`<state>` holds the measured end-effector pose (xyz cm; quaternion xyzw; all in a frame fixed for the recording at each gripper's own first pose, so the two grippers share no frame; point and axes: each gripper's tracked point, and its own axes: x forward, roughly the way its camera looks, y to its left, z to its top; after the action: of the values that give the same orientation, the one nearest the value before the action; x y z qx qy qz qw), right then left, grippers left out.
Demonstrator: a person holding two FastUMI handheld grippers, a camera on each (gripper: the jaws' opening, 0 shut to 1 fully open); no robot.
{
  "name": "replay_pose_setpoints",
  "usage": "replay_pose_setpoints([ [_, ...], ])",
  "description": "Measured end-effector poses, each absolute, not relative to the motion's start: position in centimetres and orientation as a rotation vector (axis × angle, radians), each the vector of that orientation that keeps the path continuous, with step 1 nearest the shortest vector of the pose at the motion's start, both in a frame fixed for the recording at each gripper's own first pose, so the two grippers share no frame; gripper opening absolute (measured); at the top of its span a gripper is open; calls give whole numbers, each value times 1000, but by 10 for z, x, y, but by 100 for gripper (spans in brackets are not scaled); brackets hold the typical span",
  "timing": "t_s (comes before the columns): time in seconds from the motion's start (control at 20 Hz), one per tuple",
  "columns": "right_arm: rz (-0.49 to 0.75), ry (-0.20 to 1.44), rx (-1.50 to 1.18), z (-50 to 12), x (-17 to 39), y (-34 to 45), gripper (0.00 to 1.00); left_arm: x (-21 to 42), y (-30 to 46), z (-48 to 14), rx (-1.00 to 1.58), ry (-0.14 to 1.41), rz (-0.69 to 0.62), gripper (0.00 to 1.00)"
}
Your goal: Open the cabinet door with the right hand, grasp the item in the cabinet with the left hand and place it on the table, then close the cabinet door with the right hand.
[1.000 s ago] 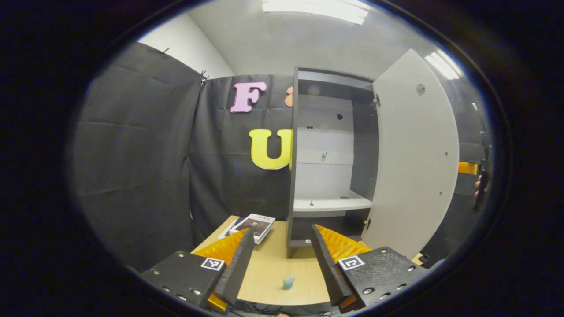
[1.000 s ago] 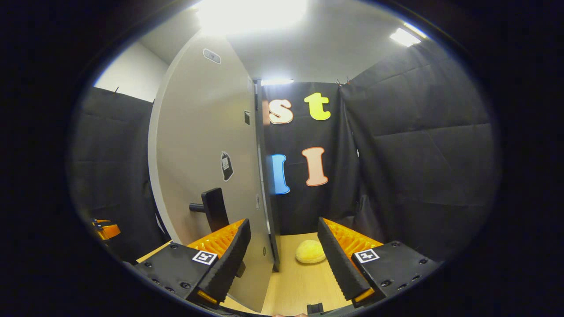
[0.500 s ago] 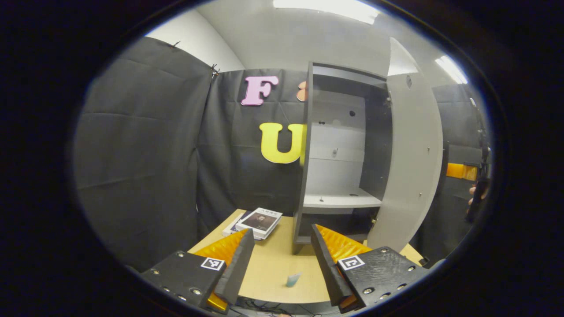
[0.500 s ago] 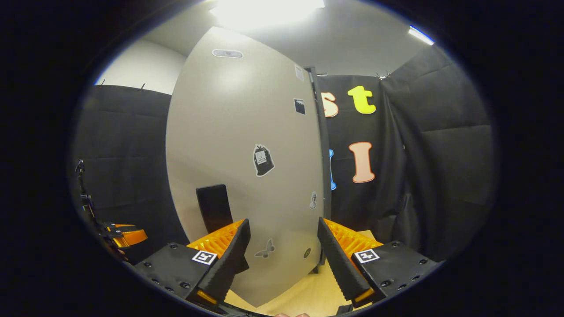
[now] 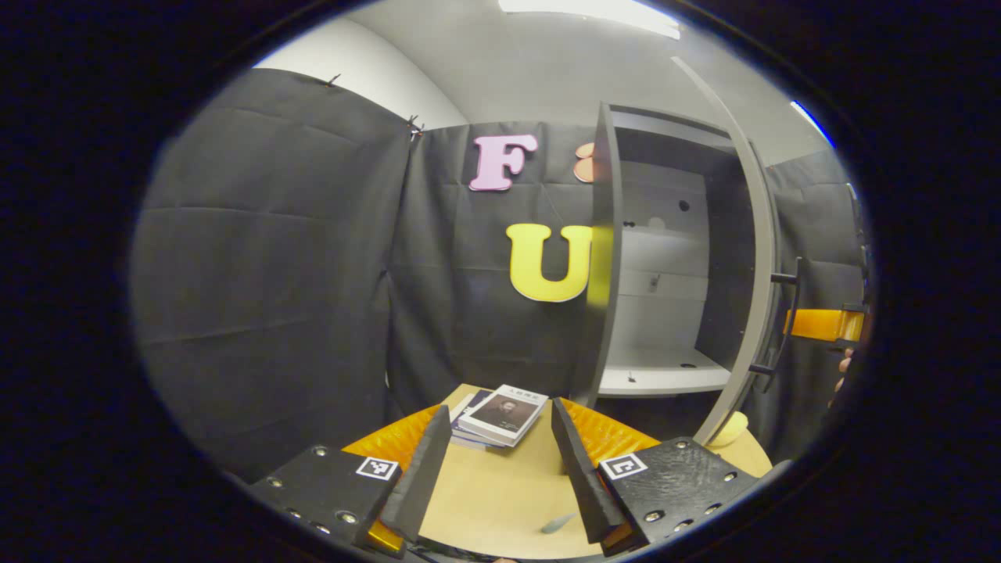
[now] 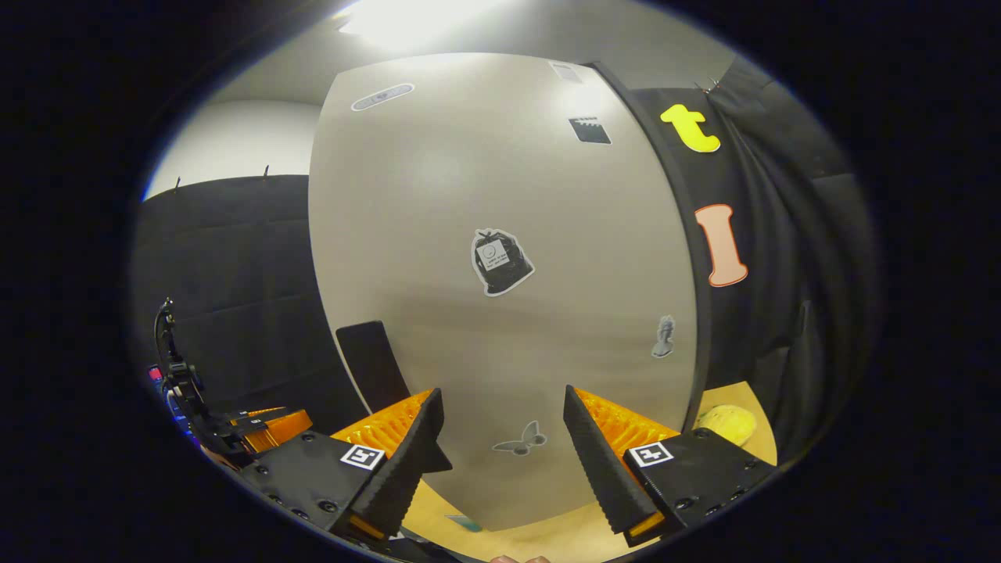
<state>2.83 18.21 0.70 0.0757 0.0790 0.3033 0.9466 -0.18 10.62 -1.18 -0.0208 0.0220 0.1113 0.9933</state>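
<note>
The dark cabinet [image 5: 606, 258] stands on the wooden table [image 5: 485, 493], its pale door [image 5: 762, 258] swung partway shut and seen almost edge-on in the left gripper view. My right gripper [image 6: 500, 461] is open, close in front of the door's outer face [image 6: 508, 234], with the black handle [image 6: 375, 367] just to its left. My left gripper [image 5: 496, 469] is open and holds nothing, low over the table. A small pale teal item [image 5: 559, 522] lies on the table near its right finger. The cabinet's white shelf [image 5: 665, 379] is bare.
A stack of books [image 5: 504, 413] lies on the table left of the cabinet. A yellow rounded object [image 6: 727, 422] sits on the table by the cabinet's right side. Black cloth walls close in on every side. A hand and the other gripper [image 5: 825, 324] appear beyond the door.
The door has swung far toward shut, from wide open to nearly edge-on in the left gripper view. My right gripper followed its outer face. My left gripper has shifted left, away from the cabinet.
</note>
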Motion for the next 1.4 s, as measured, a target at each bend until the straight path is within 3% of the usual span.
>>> replay_pose_setpoints([
  [0.25,541,136,192,15,56,179,98,9,123,-3,-26,42,225,78],
  [0.4,411,86,134,27,58,157,98,23,124,-5,-8,46,166,78],
  [0.75,149,20,0,38,11,120,97,41,111,14,-4,-4,-46,78],
  [1.05,-6,19,-52,39,-24,68,97,34,73,18,-2,-18,-135,77],
  [1.4,40,43,-31,22,-34,2,99,10,9,29,16,-71,-112,78],
])
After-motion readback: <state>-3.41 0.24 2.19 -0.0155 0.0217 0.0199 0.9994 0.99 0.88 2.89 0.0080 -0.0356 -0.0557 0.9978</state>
